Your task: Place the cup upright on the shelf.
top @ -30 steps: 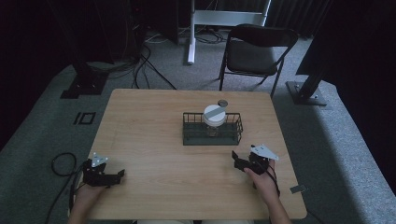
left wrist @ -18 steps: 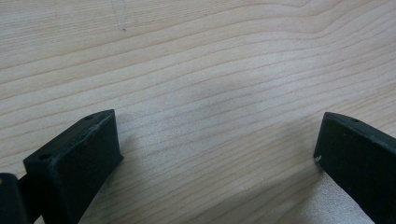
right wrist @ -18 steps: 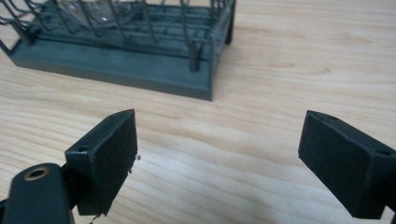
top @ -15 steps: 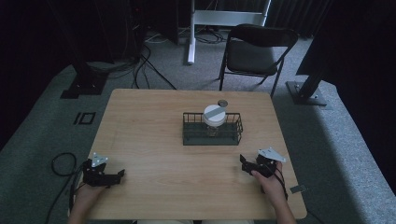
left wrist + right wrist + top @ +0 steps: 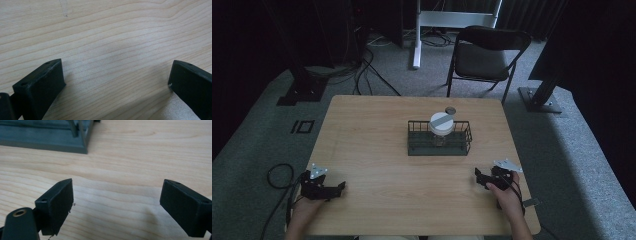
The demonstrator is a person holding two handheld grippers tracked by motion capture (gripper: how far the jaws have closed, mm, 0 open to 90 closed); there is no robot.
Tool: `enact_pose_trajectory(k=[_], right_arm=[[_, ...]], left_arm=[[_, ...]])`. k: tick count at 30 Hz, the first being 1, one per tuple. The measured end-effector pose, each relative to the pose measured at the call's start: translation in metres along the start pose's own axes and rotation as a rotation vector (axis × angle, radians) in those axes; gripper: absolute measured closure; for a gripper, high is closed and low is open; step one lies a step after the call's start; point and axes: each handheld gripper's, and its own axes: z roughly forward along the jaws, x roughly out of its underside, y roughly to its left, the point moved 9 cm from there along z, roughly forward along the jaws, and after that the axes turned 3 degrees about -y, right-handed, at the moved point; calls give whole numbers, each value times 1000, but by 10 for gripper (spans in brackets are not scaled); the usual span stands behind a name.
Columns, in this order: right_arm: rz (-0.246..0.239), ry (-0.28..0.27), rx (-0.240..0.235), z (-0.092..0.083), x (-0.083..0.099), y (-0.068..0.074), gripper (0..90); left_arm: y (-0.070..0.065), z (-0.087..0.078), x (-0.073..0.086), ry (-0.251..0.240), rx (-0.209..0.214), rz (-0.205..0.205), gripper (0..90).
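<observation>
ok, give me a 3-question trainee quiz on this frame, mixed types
1. True or false: the jar stands inside the wire basket.
2. Multiple choice: what do the open jaws of the left gripper hold? A) the jar B) nothing C) a cable
3. Short answer: which gripper is nearer the basket, and what small thing lies on the table just behind the basket?

Key
1. True; its white lid with a grey stripe rises above the rim.
2. B; bare wood shows between the jaws in the left gripper view.
3. The right gripper; a small dark round thing, too small to identify.
</observation>
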Motion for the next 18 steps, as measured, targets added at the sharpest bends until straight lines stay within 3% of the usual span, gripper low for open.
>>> enact_pose_trajectory(k=[10,12,18], right_arm=[[16,27,28,0,5,-8,115],[28,59,44,0,9,-12,115],[49,88,73,1,12,-18,115]], left_arm=[[0,0,0,0,0,0,6],[0,0,0,0,0,0,5],[0,0,0,0,0,0,5]])
